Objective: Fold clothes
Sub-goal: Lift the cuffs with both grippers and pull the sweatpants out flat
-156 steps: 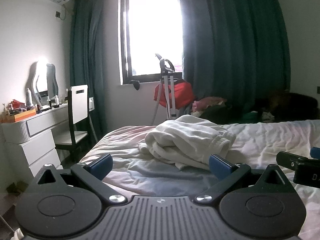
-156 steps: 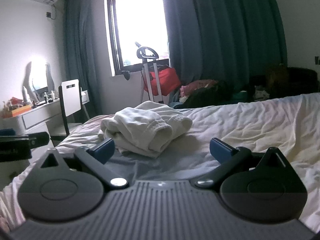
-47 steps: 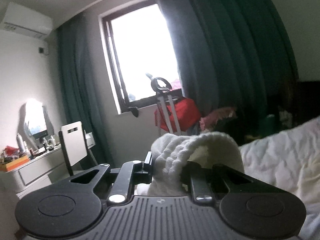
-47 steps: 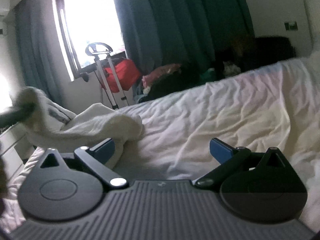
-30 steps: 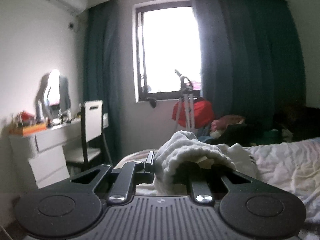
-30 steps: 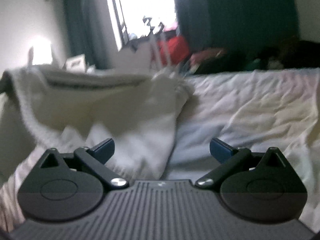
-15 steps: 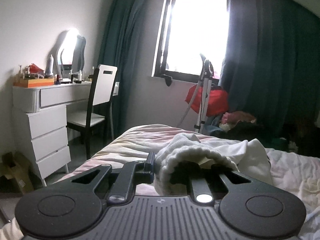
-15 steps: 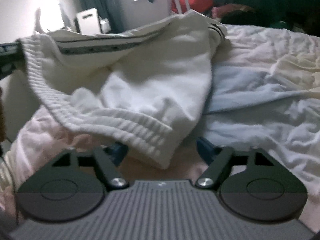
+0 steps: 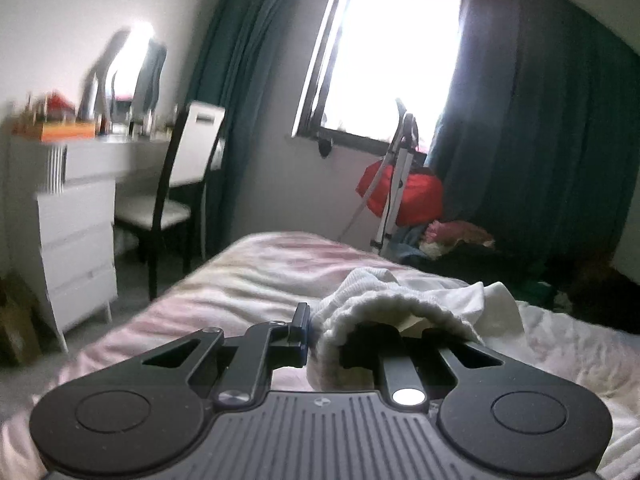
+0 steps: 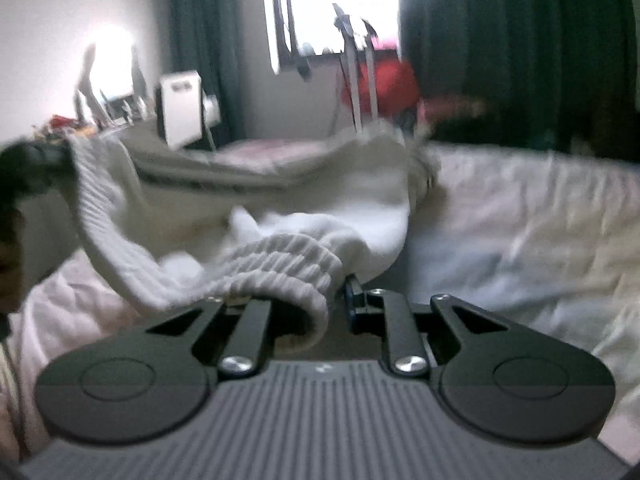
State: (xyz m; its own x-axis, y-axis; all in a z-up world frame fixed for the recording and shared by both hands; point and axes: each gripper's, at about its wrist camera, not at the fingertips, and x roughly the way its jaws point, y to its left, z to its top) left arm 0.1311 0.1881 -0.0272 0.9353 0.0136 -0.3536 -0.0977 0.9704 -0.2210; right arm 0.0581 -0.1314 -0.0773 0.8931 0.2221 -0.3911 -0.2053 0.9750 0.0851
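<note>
A white knit garment (image 10: 280, 216) with a ribbed waistband lies partly lifted over the bed (image 10: 520, 220). My right gripper (image 10: 340, 292) is closing its jaws, and a bunched stretch of the ribbed band (image 10: 280, 268) is pinched between them. In the left wrist view my left gripper (image 9: 320, 332) is shut on another part of the band, and the garment (image 9: 400, 304) humps over its right finger. That left gripper shows as a dark blur (image 10: 36, 160) at the right wrist view's left edge, with the band stretched from it.
A white dresser (image 9: 76, 240) and a chair (image 9: 180, 184) stand left of the bed (image 9: 248, 280). Under the window are a red bag (image 9: 404, 196) on a metal stand and a pile of clothes (image 9: 456, 236). Dark curtains hang behind.
My right gripper's jaws went from wide open to closed on the ribbed waistband. The left gripper sank toward the bed and rolled, still holding the garment.
</note>
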